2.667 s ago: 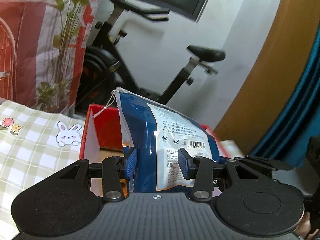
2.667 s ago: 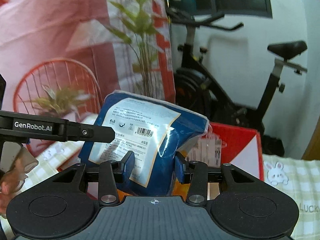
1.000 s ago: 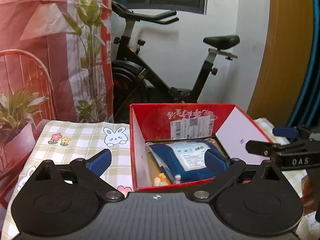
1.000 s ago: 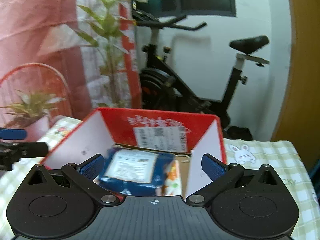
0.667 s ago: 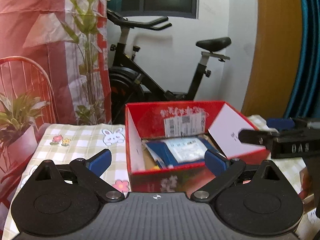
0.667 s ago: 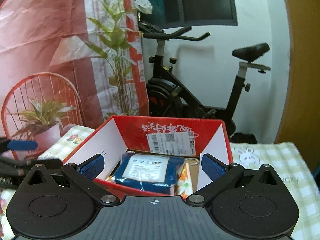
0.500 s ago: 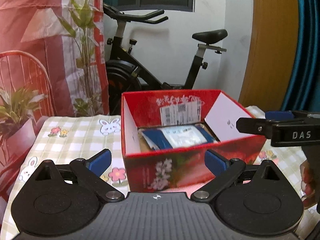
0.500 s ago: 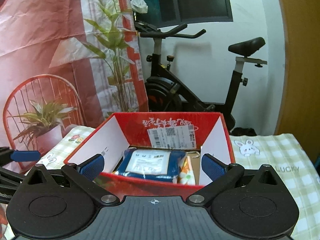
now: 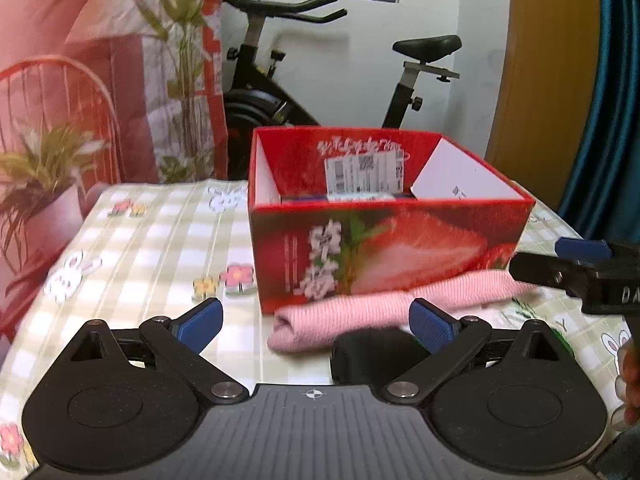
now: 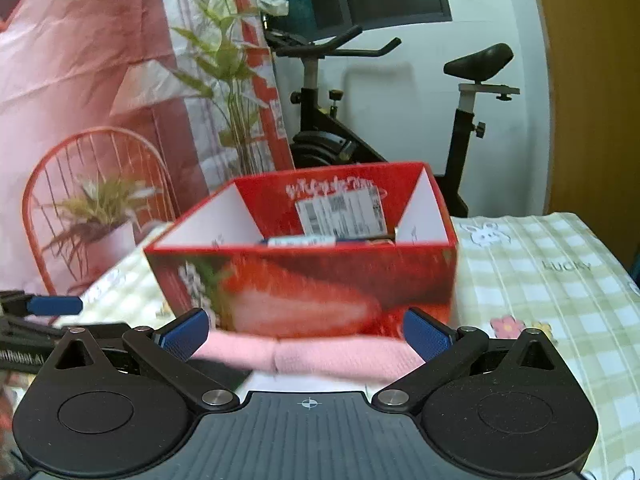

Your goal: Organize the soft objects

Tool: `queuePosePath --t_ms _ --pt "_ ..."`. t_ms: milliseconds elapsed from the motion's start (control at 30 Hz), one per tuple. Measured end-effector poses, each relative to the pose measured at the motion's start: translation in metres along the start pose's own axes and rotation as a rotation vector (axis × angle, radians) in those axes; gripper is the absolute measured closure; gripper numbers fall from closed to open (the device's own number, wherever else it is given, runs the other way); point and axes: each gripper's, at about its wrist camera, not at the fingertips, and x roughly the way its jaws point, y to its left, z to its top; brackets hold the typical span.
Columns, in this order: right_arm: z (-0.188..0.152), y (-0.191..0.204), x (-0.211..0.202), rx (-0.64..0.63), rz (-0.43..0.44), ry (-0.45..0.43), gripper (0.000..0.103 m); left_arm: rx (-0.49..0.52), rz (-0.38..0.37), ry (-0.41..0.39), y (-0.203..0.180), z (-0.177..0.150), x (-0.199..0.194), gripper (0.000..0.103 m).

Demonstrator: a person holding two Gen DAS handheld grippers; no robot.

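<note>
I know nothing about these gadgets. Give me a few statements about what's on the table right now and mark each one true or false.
1. The left tool is open and holds nothing. True.
2. The pink knitted cloth is inside the red box. False: it lies on the table in front of the box.
3. A blue package sits inside the box. True.
4. The right tool is clamped on the cloth. False: it is open.

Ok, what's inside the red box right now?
Over the red box rim only a sliver of a blue-and-white packet shows, below a shipping label. The front wall hides the rest.
</note>
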Motion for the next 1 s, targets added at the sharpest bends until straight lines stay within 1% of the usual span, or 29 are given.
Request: queuePosePath --t_ms 167,267,367,467,533,633,767,833,900,1000 --pt "-0.023 -0.002 -0.011 -0.014 -0.021 0.019 0.0 -0.059 -0.033 0.035 0.003 -0.02 -0.003 0.003" --pt "-0.033 -0.005 -0.018 -0.011 -0.027 0.036 0.0 -0.06 -0.048 0.061 0.0 -0.03 -0.001 0.003" --pt "-0.042 -0.005 -0.02 -0.024 -0.021 0.077 0.0 -0.056 -0.062 0.073 -0.003 -0.033 0.001 0.003" --pt "-0.047 -0.001 -0.022 -0.052 -0.05 0.117 0.0 -0.05 -0.069 0.071 -0.004 -0.035 0.003 0.003" --pt "-0.051 0.0 -0.024 -0.067 -0.05 0.143 0.0 -0.052 -0.066 0.073 -0.004 -0.035 0.004 0.003" --pt "-0.057 -0.002 -0.027 -0.063 -0.028 0.176 0.001 -0.071 -0.07 0.089 -0.002 -0.039 0.007 0.003" --pt "-0.059 -0.009 -0.028 -0.033 -0.04 0.197 0.002 -0.081 -0.074 0.11 -0.001 -0.043 0.011 0.003" --pt "-0.059 -0.01 -0.028 -0.028 -0.036 0.212 0.007 -0.081 -0.075 0.112 -0.001 -0.044 0.011 0.003" --pt "-0.062 -0.01 -0.025 -0.033 -0.023 0.242 0.007 -0.081 -0.076 0.113 -0.001 -0.044 0.011 0.003" --pt "-0.066 -0.009 -0.021 -0.036 -0.007 0.272 0.016 -0.076 -0.08 0.121 -0.002 -0.046 0.014 0.003"
